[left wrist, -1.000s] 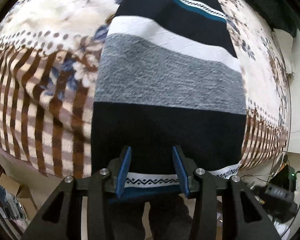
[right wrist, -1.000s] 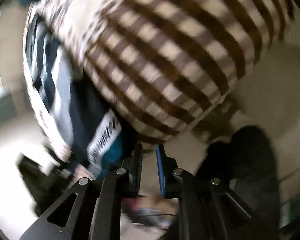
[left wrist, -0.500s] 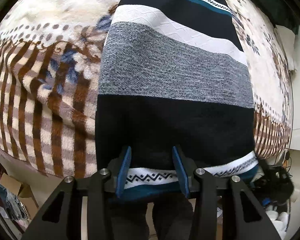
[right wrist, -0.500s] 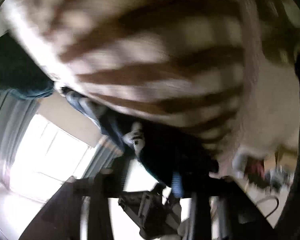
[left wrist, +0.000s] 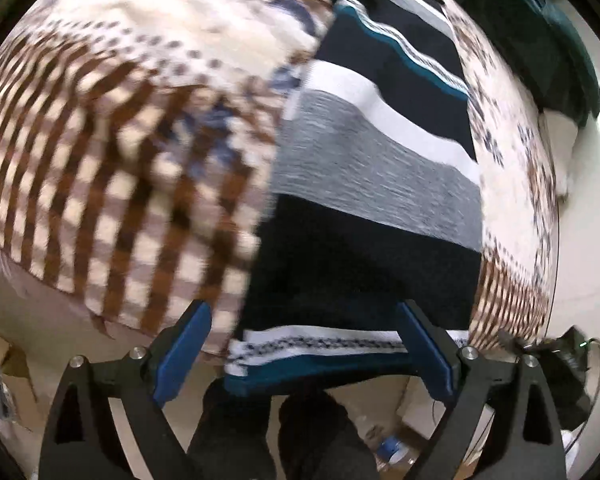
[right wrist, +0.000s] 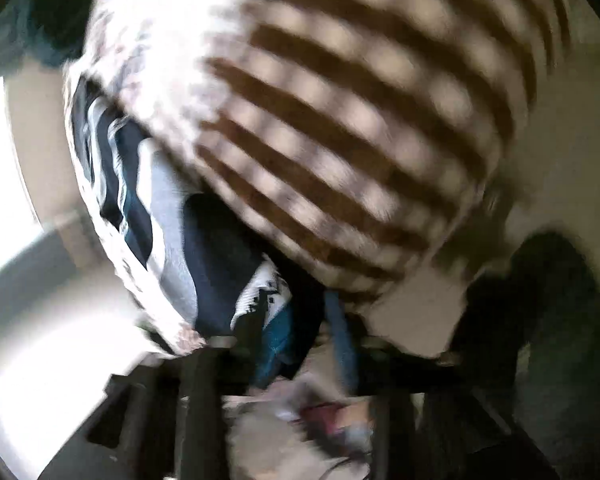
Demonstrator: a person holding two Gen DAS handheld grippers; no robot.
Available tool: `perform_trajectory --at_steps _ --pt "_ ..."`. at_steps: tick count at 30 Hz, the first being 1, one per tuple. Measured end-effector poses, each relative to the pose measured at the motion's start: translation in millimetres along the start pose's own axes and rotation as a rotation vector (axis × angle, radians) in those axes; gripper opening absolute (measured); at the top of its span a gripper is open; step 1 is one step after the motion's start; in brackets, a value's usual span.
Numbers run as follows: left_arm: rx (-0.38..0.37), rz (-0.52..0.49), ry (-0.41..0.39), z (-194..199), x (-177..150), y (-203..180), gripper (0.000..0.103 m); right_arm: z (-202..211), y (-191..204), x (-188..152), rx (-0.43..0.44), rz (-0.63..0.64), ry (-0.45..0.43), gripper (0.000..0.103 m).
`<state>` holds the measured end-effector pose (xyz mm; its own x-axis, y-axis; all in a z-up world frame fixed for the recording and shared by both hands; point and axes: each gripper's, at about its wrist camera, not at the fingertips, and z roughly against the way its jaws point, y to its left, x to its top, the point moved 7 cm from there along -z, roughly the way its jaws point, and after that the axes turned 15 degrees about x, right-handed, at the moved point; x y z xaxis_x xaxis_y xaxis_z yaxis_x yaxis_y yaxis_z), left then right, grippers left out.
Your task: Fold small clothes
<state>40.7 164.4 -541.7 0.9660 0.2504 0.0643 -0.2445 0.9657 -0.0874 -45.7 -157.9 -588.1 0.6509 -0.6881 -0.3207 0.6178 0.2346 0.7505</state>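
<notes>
We find left tongs (left wrist: 306, 354) released astride the striped sweater (left wrist: 376, 184) hem; right tongs (right wrist: 296, 344) state blurred. We advise clamping the hem squarely.

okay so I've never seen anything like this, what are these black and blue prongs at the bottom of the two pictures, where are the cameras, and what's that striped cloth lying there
There is no robot. A person holds a two-finger gripper in each hand, and each gripper carries a fisheye camera looking forward along its fingers.

In the left wrist view, the left gripper shows as black arms with blue pads, spread wide open. Between them lies the hem of a striped sweater, banded in navy, grey, white and teal. It lies flat on a brown and cream blanket, its hem hanging over the edge. The fingers are not clamped on it.

The right wrist view is badly blurred. It shows the right gripper near the sweater's patterned corner; whether it grips cannot be told.
</notes>
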Motion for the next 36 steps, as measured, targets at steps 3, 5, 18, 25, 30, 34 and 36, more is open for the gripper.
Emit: perform_trajectory --at_steps 3,5,18,25,30,34,36 --pt "-0.012 0.039 0.035 -24.1 -2.1 11.8 0.094 -12.6 30.2 18.6 -0.104 0.209 0.081 0.062" --pt "-0.032 0.049 0.051 -38.0 -1.4 11.6 0.094 -38.6 38.9 24.8 -0.134 0.301 0.160 0.062" --pt "-0.136 0.220 -0.012 -13.3 -19.6 36.4 0.093 -75.8 36.1 12.9 -0.232 0.374 0.245 0.062" --pt "-0.192 0.196 0.019 -20.1 -52.0 37.0 0.078 -67.1 43.0 -2.3 -0.259 0.365 0.253 0.062" --pt "-0.236 0.240 0.085 -37.2 -61.6 18.8 0.028 -65.7 33.8 1.8 -0.317 0.374 0.256 0.062" --pt "-0.272 0.309 0.091 -27.2 -69.6 27.2 0.017 -65.1 32.9 1.7 -0.346 0.377 0.251 0.062" --pt "-0.276 0.320 0.070 -13.2 -71.0 30.4 0.015 -68.2 35.9 -0.6 -0.357 0.390 0.251 0.062"
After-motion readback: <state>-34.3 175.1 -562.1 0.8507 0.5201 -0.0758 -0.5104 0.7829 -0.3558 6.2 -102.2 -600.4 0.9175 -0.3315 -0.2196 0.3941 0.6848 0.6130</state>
